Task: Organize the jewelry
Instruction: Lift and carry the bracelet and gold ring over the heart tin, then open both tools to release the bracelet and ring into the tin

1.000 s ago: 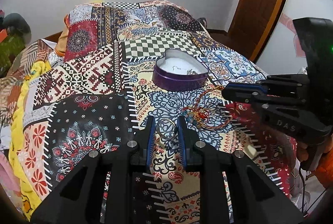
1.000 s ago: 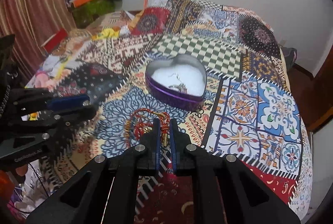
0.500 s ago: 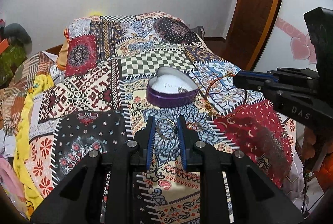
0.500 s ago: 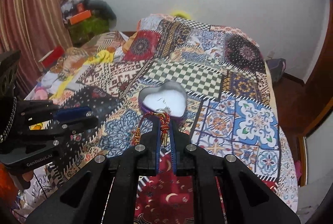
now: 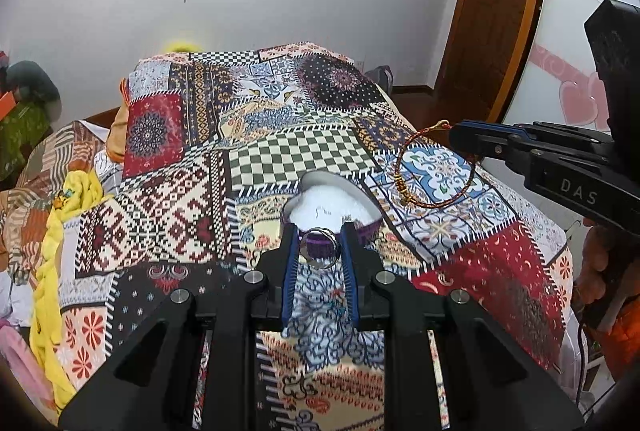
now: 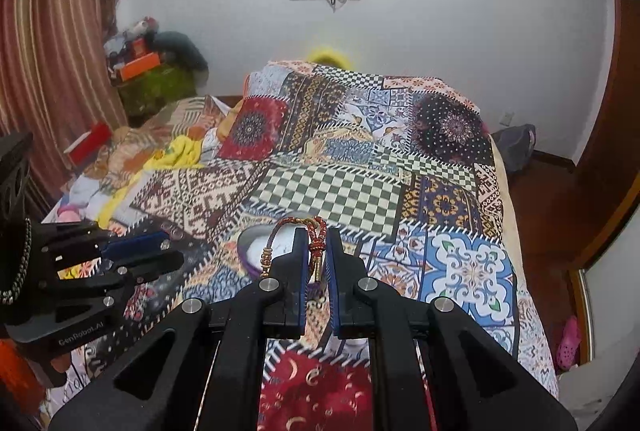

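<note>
While gripping a bracelet (image 5: 434, 173), right tool (image 5: 454, 137) reads "DAS".

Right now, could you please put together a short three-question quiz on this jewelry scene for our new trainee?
1. True or false: the left gripper is shut on a silver ring.
2. Which shape is the purple tin on the patchwork bedspread? A round; B heart; C square.
3. Fill in: the right gripper holds a red and gold thread ____, which hangs clear of the bed.

Key
1. True; the ring sits upright between the blue pads.
2. B; its white inside holds a few small pieces, too small to name.
3. Bracelet; the left wrist view shows its loop dangling from the closed tips.
</note>
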Available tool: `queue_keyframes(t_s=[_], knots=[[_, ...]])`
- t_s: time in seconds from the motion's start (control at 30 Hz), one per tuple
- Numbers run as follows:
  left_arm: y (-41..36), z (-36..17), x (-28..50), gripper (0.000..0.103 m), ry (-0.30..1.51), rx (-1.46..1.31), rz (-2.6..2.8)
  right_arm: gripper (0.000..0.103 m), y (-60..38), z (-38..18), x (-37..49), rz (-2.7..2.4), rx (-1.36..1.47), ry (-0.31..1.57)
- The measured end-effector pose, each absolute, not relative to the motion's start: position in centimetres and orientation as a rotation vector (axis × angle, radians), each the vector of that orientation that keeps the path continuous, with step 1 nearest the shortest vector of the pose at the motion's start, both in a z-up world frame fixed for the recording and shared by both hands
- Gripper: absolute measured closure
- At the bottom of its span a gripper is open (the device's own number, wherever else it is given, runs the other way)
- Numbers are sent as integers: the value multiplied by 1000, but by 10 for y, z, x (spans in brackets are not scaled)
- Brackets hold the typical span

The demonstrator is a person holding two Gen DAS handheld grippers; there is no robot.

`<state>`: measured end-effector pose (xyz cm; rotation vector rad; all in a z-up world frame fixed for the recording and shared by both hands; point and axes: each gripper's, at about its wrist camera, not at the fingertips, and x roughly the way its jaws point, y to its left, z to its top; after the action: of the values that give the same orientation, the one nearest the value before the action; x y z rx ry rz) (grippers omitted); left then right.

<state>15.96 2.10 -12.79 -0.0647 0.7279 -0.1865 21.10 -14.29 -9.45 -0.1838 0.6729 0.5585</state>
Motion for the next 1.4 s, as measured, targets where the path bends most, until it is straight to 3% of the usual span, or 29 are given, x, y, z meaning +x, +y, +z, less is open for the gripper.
queue_keyframes(t_s=[0.47,1.4], knots=[[24,-136,203,83,728,-45,-184,96,-124,-107,244,597,-161,690],[15,-192,264,83,861,-47,-249,95,-101,-173,294,697,-266,950]])
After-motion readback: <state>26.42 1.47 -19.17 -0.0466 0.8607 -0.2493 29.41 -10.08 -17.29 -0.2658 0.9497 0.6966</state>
